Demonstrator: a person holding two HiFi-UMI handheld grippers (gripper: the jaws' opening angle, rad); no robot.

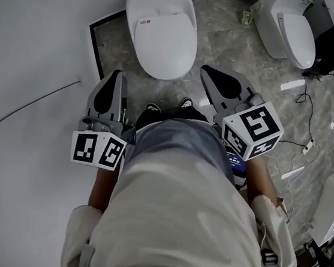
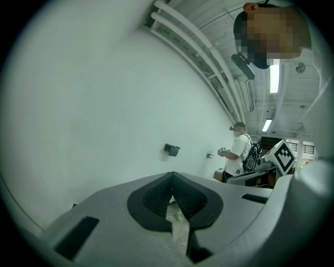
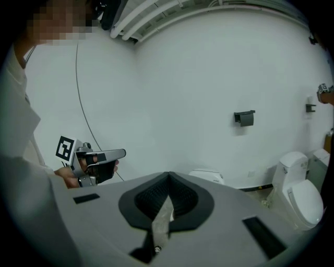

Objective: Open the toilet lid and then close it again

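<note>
Both tools are held up in front of the person, and both are empty. The left tool (image 1: 118,79) has its jaws fully together, and the right tool (image 1: 213,75) has its jaws meeting at the tips with nothing between them.

The toilet (image 1: 160,29) stands ahead of and below the tools, roughly between their tips. Its lid (image 1: 164,44) lies flat down. From the right tool (image 3: 168,180) only the tank top shows just above the jaws.

With the lid down, I cannot say whether the lift is about to begin or the job is finished. If it is about to begin, one tool should dip to the lid's front lip. It can part its jaws a little or hook a tip under the rim, then follow the hinge's arc up. The lid should be set against the tank, not thrown, and lowered just as slowly. The smooth plastic is likely to slip off a pad.

The floor (image 1: 227,40) is grey marbled tile, and the wall (image 3: 209,68) ahead is plain white with a small dark fitting (image 3: 244,118). A second toilet (image 1: 288,30) stands off to the right tool's side, with cables (image 1: 307,102) trailing near it. From the left tool (image 2: 172,180), another person (image 2: 239,151) shows far off.
</note>
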